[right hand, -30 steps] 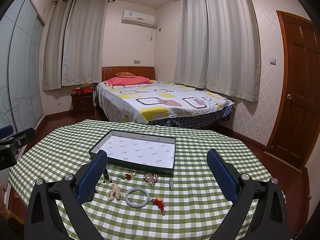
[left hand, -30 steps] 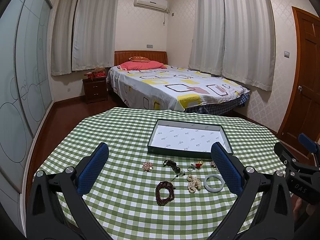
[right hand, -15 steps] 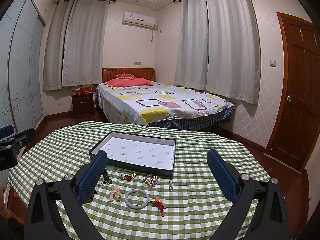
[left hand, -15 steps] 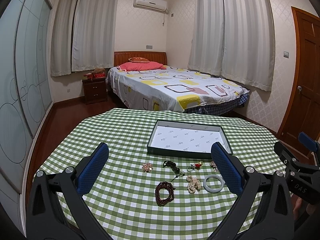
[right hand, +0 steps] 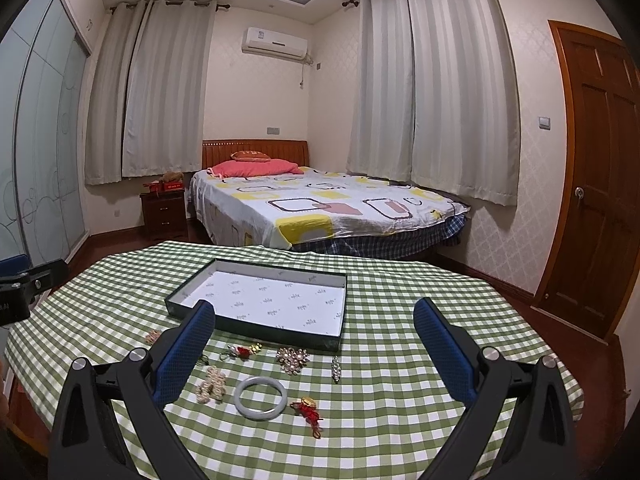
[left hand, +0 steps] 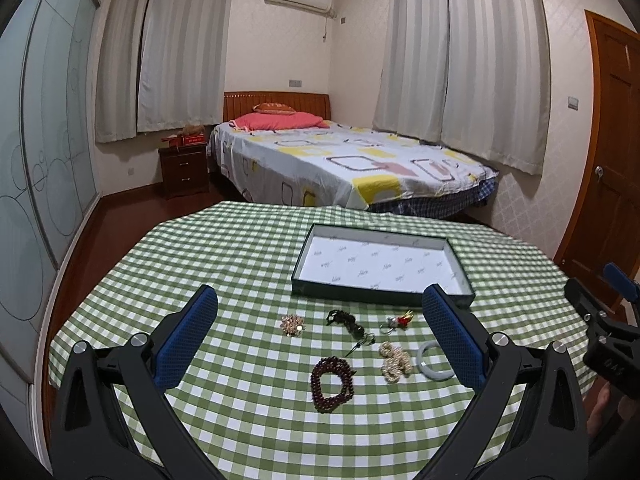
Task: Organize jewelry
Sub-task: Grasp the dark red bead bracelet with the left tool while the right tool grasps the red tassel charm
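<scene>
— What do you have in front of you?

— The jewelry lies loose on the counter [left hand: 240,264], on its green checked cloth, all of it on my side of the tray [left hand: 381,266]. From the left wrist I see a dark red bead bracelet [left hand: 332,384] nearest me, a pearl piece [left hand: 395,362] to its right and a pale jade bangle [left hand: 434,365] beyond that, partly behind a finger. Farther back sit a small gold brooch [left hand: 293,324], a black corded piece [left hand: 347,322] and a red-and-gold charm [left hand: 398,321], the last just beside the tray's near wall.

— And the right wrist?

— The bangle [right hand: 261,398] lies whole there, with the pearl piece [right hand: 211,389] to its left and a red tassel charm [right hand: 309,412] to its right. Behind them are a crystal brooch [right hand: 293,359], a small silver pendant [right hand: 335,369] and the red-and-gold charm [right hand: 242,350]. None of them touch one another.

— The tray?

— Shallow, dark-walled, lined with white printed paper, nothing in it that I can see [right hand: 260,324].

— Grippers?

— My left hand-held gripper [left hand: 318,340] is spread wide above the counter, gripping nothing. My right hand-held gripper [right hand: 314,350] is the same, fingers far apart and clear of every piece.

— Behind that?

— A bed [right hand: 320,208] past the counter's far edge.
</scene>
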Demonstrator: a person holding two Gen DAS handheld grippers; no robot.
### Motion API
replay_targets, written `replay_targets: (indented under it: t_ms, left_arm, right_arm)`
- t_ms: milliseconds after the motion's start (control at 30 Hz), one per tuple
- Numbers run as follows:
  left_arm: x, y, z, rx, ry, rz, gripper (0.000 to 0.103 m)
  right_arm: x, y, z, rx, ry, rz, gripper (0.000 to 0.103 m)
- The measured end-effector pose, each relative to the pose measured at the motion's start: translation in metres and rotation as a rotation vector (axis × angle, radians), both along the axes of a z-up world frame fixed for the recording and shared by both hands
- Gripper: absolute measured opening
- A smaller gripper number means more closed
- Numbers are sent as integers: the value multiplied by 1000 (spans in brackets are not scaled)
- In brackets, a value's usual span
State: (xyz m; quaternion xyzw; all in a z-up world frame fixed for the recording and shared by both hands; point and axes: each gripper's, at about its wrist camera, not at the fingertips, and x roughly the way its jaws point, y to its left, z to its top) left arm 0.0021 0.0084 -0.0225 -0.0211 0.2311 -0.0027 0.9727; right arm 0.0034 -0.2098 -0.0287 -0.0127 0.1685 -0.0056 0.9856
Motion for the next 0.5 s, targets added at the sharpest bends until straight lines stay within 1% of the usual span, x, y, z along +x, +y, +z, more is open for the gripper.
replay_targets:
  t_ms: [100, 200, 300, 367, 500]
  left_arm:
    - [10, -1, -23, 30, 21, -3, 100]
    - [23, -2, -51, 34, 69, -20, 100]
    - [34, -1, -74, 40, 110, -23, 100]
    - [44, 0, -90, 39, 145, -28, 100]
    - [62, 4, -117, 6, 223, -36, 100]
  right_arm:
    - [6, -4, -22, -7, 26, -4, 97]
    - [19, -13, -51, 5, 81, -13, 97]
    - [30, -19, -72, 15, 133, -18, 97]
    - [35, -21, -81, 17, 155, -18, 97]
    - [48, -25, -101, 28, 214, -19, 97]
